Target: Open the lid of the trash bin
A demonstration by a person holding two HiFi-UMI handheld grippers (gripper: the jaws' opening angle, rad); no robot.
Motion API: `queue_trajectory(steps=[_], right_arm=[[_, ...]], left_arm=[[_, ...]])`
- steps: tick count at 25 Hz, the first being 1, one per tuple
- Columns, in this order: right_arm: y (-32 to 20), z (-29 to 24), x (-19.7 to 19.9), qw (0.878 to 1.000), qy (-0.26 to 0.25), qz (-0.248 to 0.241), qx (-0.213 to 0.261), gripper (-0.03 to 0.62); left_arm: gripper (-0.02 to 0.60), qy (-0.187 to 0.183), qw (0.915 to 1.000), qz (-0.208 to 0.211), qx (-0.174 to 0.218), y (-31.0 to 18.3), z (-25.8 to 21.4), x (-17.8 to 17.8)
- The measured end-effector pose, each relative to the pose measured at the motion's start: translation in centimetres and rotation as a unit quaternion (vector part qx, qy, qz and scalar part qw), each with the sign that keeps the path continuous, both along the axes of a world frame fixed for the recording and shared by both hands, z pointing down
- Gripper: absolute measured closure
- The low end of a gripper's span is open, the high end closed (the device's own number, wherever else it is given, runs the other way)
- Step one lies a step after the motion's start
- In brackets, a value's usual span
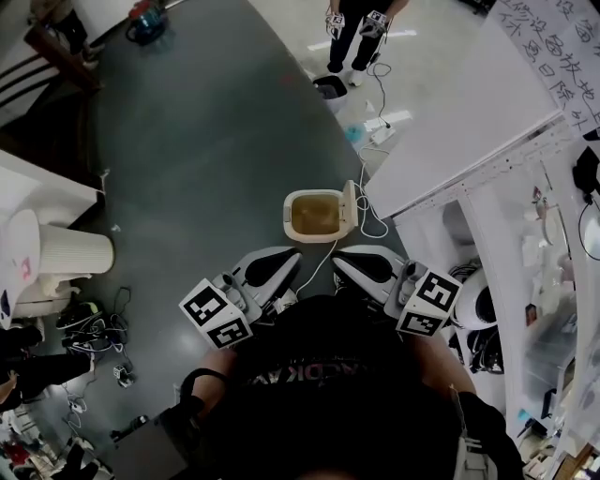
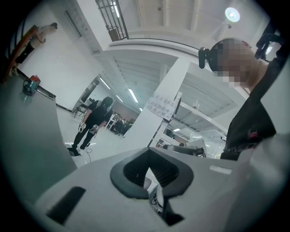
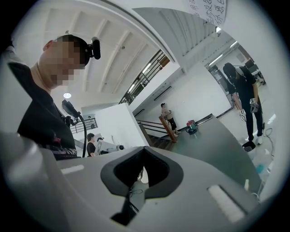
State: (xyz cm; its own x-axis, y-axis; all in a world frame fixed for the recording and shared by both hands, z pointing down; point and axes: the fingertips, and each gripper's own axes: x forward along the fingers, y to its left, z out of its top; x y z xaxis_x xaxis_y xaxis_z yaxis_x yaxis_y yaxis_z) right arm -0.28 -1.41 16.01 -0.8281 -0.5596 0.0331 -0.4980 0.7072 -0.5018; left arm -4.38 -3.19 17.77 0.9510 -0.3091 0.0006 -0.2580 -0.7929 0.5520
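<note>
Left tool (image 1: 292, 259) and right tool (image 1: 339, 261) are clenched, empty. At twelve o'clock, the light-looking plastic trash bin's (image 1: 292, 217) hinged lid (image 1: 351, 208) stands raised; its free edge suits gripping.

Floor (image 1: 206, 141): dark grey, faintly glossy.
Cable (image 1: 322, 260): white, laid in loops across the floor.
Person (image 1: 352, 28): dressed in black, seen standing far off.
Sheet (image 1: 553, 47): white, written over by hand.
Cylinder (image 1: 70, 251): white, ribbed, stood upright at the left.

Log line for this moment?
lid: raised | trash bin: open, on floor | left gripper: shut, empty | right gripper: shut, empty | contact: none
</note>
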Motion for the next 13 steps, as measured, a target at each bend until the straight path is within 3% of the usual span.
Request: queue_trajectory(steps=[13], right_arm=[[0.0, 0.7, 1.0, 1.000, -0.003, 0.010, -0.011, 0.586]], left_arm=[[0.581, -0.005, 0.9998, 0.014, -0.009, 0.1, 0.7, 1.2]])
